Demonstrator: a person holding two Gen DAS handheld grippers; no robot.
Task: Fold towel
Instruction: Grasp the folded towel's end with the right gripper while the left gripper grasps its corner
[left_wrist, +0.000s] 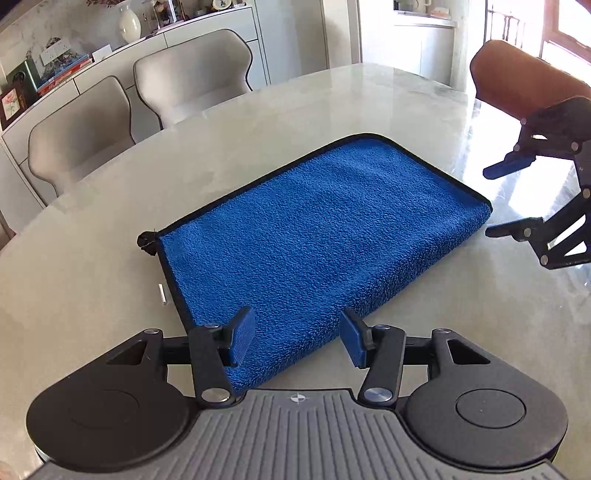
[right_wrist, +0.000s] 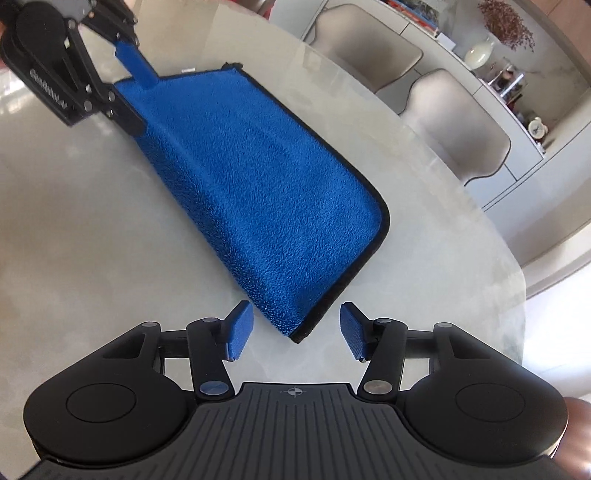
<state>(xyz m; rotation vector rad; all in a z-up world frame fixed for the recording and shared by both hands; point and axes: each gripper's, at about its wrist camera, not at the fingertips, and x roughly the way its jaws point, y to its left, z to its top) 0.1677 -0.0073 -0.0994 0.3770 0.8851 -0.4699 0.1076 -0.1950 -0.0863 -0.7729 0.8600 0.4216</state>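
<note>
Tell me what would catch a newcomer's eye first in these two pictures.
The bright blue towel with black edging stands out first, lying folded on the pale marble table. Next come the two grippers, both open: the left gripper sits over one end of the towel, and the right gripper faces the corner at the other end. Behind the table stand two grey chairs.

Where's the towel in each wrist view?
Left wrist: towel fills the centre, its near end between the open left gripper fingers.
Right wrist: towel runs from upper left to bottom centre, corner between the open right gripper fingers.
Shared landmark: the two grey chairs.
</note>
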